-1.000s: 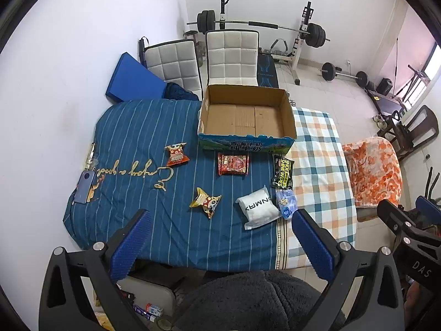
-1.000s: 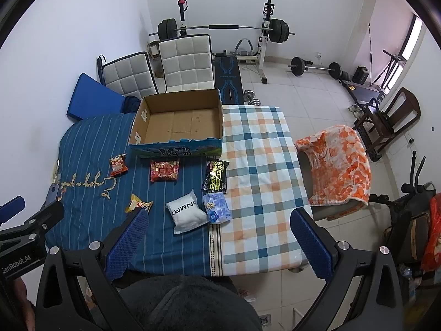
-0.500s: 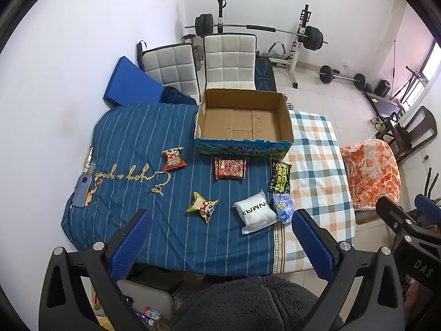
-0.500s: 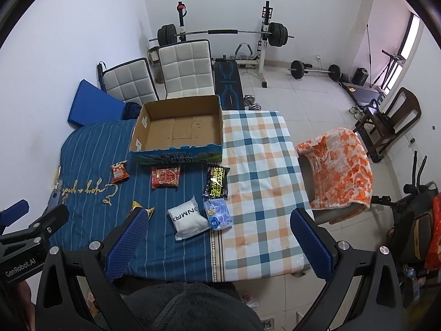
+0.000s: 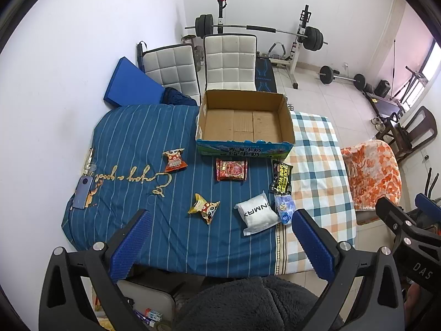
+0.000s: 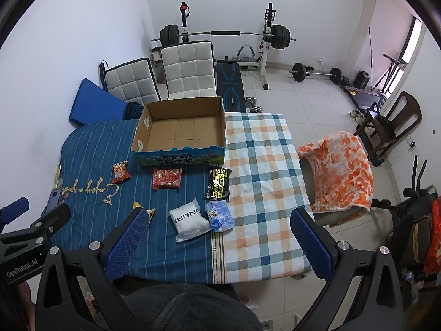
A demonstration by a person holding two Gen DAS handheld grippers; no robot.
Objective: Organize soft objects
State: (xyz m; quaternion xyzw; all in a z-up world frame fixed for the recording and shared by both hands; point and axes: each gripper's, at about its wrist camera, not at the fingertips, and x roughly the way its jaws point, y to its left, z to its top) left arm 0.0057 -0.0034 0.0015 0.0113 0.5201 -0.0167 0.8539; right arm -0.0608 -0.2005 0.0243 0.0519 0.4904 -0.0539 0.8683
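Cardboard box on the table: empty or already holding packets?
Empty. The cardboard box shows only its bare bottom; the white packet lies outside on the cloth.

On the table (image 5: 317, 165), the cardboard box (image 5: 244, 122) sits at the back; six packets lie in front of it, two chairs (image 5: 230, 62) behind.
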